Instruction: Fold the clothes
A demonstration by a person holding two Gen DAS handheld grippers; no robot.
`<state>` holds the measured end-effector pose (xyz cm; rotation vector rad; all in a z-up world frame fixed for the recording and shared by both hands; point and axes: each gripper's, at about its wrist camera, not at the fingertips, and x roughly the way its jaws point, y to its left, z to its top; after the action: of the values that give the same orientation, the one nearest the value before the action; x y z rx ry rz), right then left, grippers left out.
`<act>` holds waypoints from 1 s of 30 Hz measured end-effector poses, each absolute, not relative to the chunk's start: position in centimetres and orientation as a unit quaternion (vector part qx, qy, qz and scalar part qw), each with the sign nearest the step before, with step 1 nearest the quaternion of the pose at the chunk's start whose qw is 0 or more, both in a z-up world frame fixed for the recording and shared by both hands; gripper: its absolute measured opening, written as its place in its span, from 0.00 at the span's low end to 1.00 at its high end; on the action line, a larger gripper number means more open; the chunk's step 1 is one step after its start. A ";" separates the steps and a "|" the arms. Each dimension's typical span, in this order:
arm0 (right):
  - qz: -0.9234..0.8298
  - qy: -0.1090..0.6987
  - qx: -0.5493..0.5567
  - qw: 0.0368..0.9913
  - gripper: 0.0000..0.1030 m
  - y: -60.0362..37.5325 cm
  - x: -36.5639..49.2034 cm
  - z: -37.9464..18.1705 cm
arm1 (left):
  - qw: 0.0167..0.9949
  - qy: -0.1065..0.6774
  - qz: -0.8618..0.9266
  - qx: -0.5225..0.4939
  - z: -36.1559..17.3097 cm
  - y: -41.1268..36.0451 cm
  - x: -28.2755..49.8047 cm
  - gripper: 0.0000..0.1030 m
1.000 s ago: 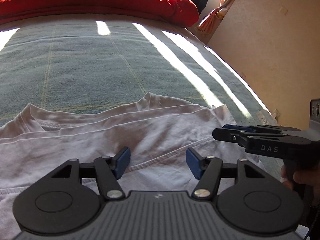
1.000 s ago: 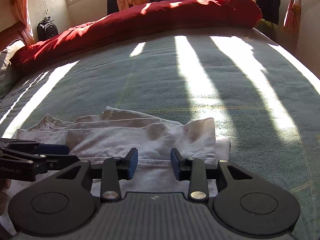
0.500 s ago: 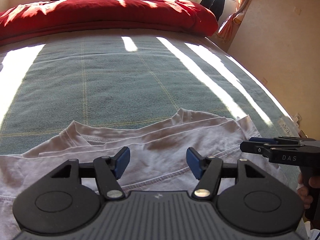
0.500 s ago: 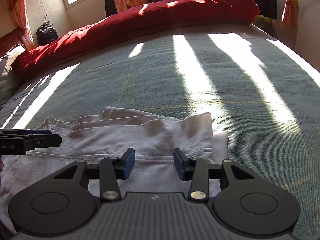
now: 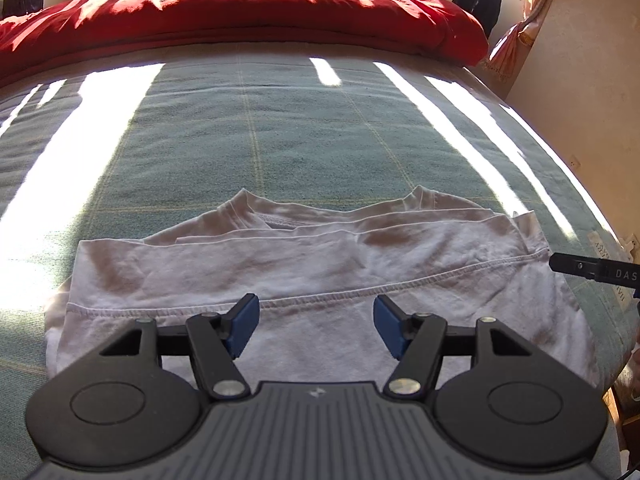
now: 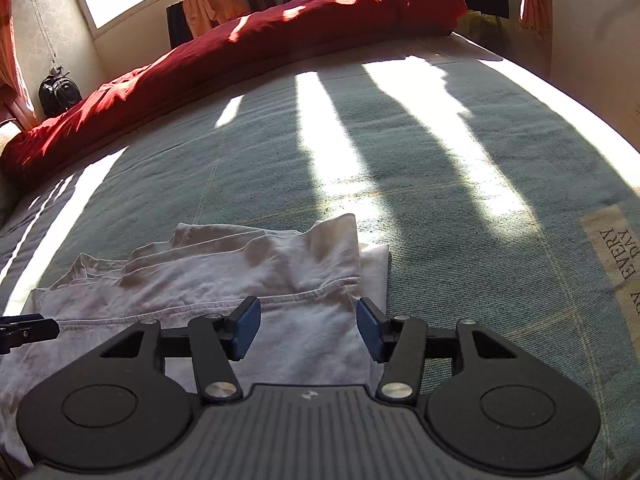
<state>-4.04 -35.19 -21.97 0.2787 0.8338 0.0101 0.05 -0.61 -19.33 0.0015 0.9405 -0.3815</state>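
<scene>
A white T-shirt (image 5: 304, 264) lies folded into a wide band on the green bedspread, with its collar at the far edge. It also shows in the right wrist view (image 6: 248, 276). My left gripper (image 5: 316, 326) is open and empty, above the shirt's near hem. My right gripper (image 6: 308, 326) is open and empty, above the shirt's right end. The right gripper's tip (image 5: 592, 270) shows at the right edge of the left wrist view. The left gripper's tip (image 6: 24, 330) shows at the left edge of the right wrist view.
The green checked bedspread (image 5: 280, 132) stretches far beyond the shirt, with bright sun stripes. A red duvet (image 5: 240, 12) lies bunched along the far side. A wall (image 5: 592, 80) and the bed's right edge are close. A black backpack (image 6: 58, 94) stands by the far wall.
Both grippers have pulled back and risen from the shirt, showing more of it. The right gripper's fingers have opened wider. The shirt lies unmoved.
</scene>
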 end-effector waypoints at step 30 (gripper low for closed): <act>0.077 0.475 0.370 0.795 0.87 -36.1 -12.4 -23.5 | 0.839 0.532 -0.112 -0.026 -21.2 6.6 -8.5 0.66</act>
<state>-12.43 -36.12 -23.49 0.7957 1.0204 0.1645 -8.47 6.56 -21.20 -0.0551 1.1246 -0.2373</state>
